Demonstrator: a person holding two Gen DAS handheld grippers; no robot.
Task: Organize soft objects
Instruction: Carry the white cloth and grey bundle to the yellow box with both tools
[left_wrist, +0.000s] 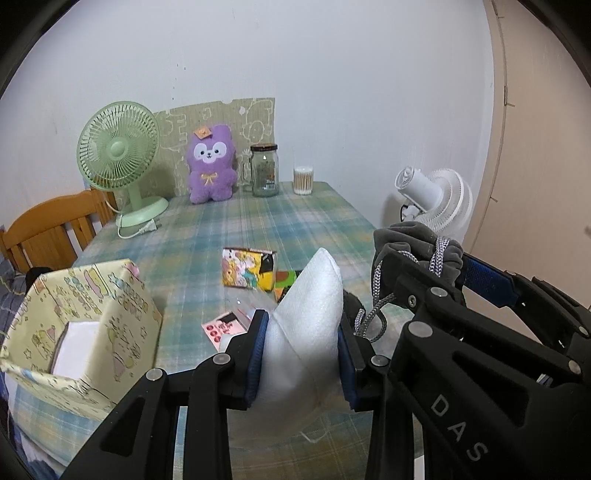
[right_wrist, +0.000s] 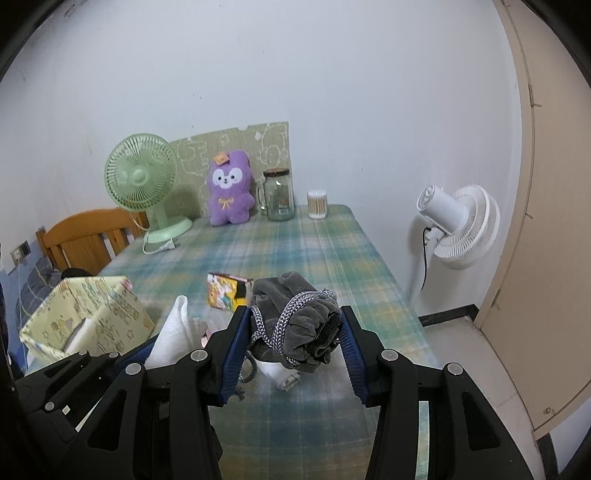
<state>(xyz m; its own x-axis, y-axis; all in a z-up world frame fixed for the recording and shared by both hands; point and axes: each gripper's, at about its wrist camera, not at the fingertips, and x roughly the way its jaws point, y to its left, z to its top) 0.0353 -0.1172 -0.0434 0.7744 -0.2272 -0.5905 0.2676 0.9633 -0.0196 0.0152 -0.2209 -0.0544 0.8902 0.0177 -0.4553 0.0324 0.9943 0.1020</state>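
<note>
Left hand-held gripper (left_wrist: 301, 356) clamps white pad (left_wrist: 306, 314); right hand-held gripper (right_wrist: 295, 345) clamps grey pouch (right_wrist: 295, 321). Both above surface (right_wrist: 314, 258); box (left_wrist: 92, 314) near left, neither stowed yet.

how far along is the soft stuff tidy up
Done: white material already sits in the patterned box. In hand: the left gripper is shut on a white foam pouch, the right gripper on a grey drawstring bag. Left: neither is in the box yet.
</note>
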